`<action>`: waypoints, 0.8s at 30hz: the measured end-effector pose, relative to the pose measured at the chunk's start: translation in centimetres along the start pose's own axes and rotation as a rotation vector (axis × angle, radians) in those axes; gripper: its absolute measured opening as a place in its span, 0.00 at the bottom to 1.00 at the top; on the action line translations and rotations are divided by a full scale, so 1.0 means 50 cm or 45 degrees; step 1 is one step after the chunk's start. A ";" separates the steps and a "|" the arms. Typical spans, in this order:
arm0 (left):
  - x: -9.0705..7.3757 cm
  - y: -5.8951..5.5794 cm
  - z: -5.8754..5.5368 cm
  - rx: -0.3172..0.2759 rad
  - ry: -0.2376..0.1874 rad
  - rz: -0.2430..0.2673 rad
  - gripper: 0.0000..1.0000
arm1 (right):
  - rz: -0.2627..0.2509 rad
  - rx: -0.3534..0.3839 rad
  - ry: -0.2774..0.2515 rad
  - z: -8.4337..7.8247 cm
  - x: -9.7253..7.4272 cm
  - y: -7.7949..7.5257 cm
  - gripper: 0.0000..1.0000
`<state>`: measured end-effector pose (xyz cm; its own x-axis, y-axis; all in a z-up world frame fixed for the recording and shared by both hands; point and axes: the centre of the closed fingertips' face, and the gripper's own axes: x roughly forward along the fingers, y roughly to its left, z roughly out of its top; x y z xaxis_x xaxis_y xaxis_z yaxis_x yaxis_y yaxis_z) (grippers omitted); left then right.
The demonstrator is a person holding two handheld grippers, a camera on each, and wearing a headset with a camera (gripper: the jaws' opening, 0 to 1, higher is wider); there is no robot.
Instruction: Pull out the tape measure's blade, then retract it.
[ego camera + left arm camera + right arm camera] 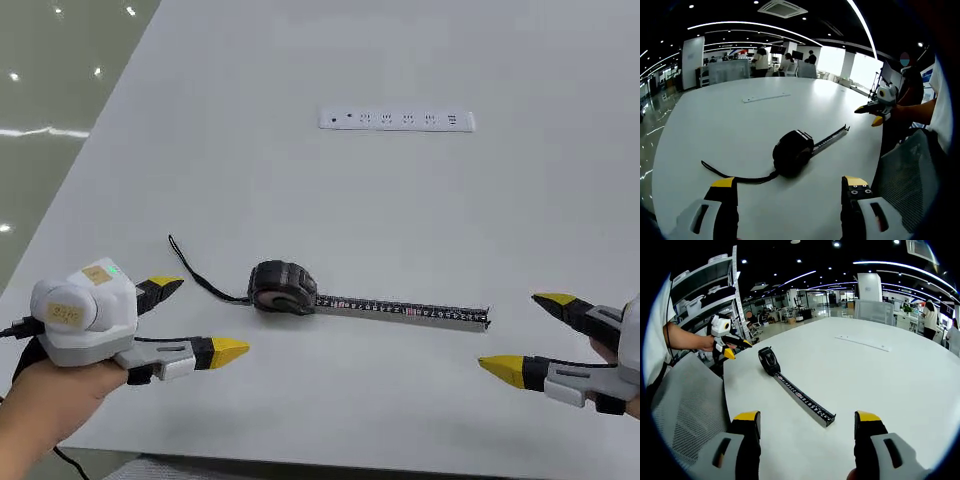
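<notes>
On the left we see the left gripper (210, 315), held in a hand (45, 395) at the near left edge of the white table (420, 210). Its 2 yellow-tipped jaws are spread wide apart and hold nothing. They point to the right. Just to the right of them, a thin black strap (195, 272) lies on the table and runs to the tape measure (283, 288). The tape measure is round and black and lies near the middle of the table, and no gripper touches it. In the left gripper view it sits just past the 2 jaws, in line with the gap between them. Its blade (405, 311) is out and lies flat on the table, running to the right. Far behind the blade, a long white power strip (397, 120) lies on the table. On the right, the right gripper (508, 330) is near the blade's end but apart from it. Its 2 jaws are wide apart too, with nothing in them, and they point left toward the blade's end.
</notes>
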<state>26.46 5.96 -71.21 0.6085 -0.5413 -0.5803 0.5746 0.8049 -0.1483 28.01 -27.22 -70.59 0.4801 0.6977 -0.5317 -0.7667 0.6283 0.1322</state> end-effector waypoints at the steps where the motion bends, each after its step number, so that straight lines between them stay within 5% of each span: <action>1: -0.002 -0.001 -0.002 -0.005 0.001 0.000 0.82 | -0.003 0.001 -0.001 0.000 -0.001 0.001 0.72; 24: -0.040 -0.018 -0.036 -0.046 -0.036 0.036 0.82 | -0.060 0.016 -0.020 -0.023 -0.034 0.026 0.77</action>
<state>23.76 6.78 -71.33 0.6400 -0.5242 -0.5618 0.5371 0.8280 -0.1607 25.74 -27.98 -70.48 0.5226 0.6724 -0.5242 -0.7374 0.6651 0.1180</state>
